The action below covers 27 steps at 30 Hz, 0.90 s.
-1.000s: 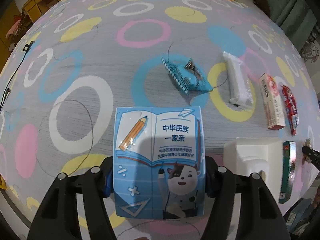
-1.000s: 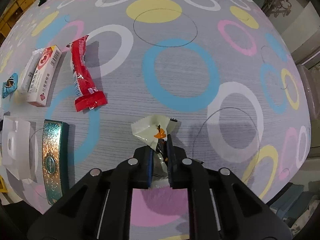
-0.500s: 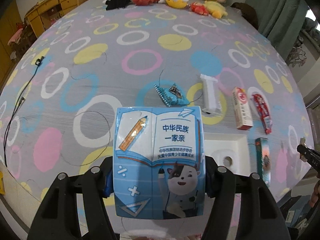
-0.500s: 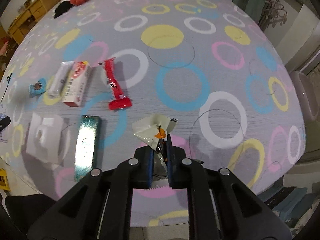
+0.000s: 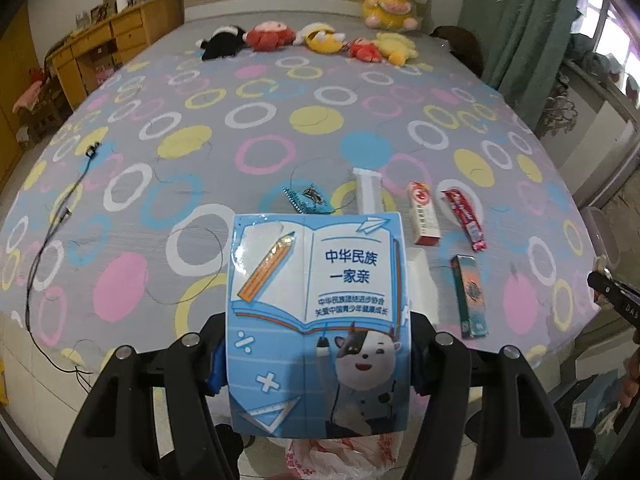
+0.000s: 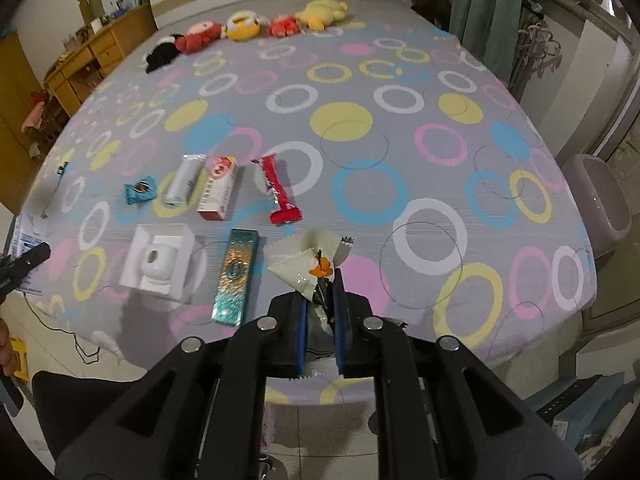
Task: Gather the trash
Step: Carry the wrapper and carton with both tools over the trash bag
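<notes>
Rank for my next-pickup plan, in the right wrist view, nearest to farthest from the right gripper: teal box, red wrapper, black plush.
1. teal box, just left of the right gripper.
2. red wrapper, beyond it, mid-bed.
3. black plush, far end, upper left.

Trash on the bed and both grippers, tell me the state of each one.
left gripper, shut on blue cartoon card
right gripper, shut on crumpled pale wrapper
red wrapper, flat on bed
green box, flat on bed
white box, open, holds a round white item
</notes>
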Each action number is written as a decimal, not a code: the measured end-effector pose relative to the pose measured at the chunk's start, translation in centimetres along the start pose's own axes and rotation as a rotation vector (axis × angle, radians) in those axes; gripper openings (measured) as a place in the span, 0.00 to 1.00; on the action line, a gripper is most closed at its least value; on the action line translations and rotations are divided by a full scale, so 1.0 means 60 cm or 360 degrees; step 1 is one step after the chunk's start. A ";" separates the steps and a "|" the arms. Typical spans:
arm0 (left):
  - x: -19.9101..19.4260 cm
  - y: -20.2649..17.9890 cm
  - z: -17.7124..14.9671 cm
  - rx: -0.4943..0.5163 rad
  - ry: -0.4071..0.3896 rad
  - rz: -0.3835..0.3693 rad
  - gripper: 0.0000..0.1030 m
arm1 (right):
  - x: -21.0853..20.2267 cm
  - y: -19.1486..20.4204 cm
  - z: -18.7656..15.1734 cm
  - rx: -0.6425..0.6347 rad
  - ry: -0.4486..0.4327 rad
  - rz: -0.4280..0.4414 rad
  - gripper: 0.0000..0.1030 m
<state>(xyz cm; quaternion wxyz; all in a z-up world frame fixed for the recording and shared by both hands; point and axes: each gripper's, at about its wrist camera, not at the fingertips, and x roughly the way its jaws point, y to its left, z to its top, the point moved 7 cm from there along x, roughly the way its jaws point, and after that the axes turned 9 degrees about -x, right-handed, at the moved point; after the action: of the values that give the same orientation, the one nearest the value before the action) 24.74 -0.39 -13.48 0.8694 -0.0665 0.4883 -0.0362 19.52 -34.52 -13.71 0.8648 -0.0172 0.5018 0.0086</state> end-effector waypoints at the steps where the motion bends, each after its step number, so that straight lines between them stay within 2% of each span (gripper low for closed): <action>1: -0.009 -0.001 -0.004 0.0010 -0.0016 0.0000 0.61 | -0.013 0.006 -0.006 -0.0014 -0.0015 0.0010 0.10; 11: -0.117 -0.036 -0.069 0.0098 -0.0179 -0.0061 0.61 | -0.108 0.048 -0.057 -0.0084 -0.0176 0.0000 0.11; 19: -0.164 -0.039 -0.142 0.0132 -0.0241 -0.0104 0.61 | -0.175 0.120 -0.118 -0.0127 -0.0314 0.0062 0.11; 27: -0.159 -0.024 -0.224 0.0130 -0.0184 -0.0114 0.61 | -0.182 0.186 -0.188 -0.0145 -0.0349 0.0106 0.11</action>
<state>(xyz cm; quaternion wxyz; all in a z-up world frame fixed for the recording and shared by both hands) 8.29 -1.68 -12.14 0.8963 -0.0504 0.4326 -0.0833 3.97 -23.76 -10.05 0.9120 -0.0387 0.4037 0.0620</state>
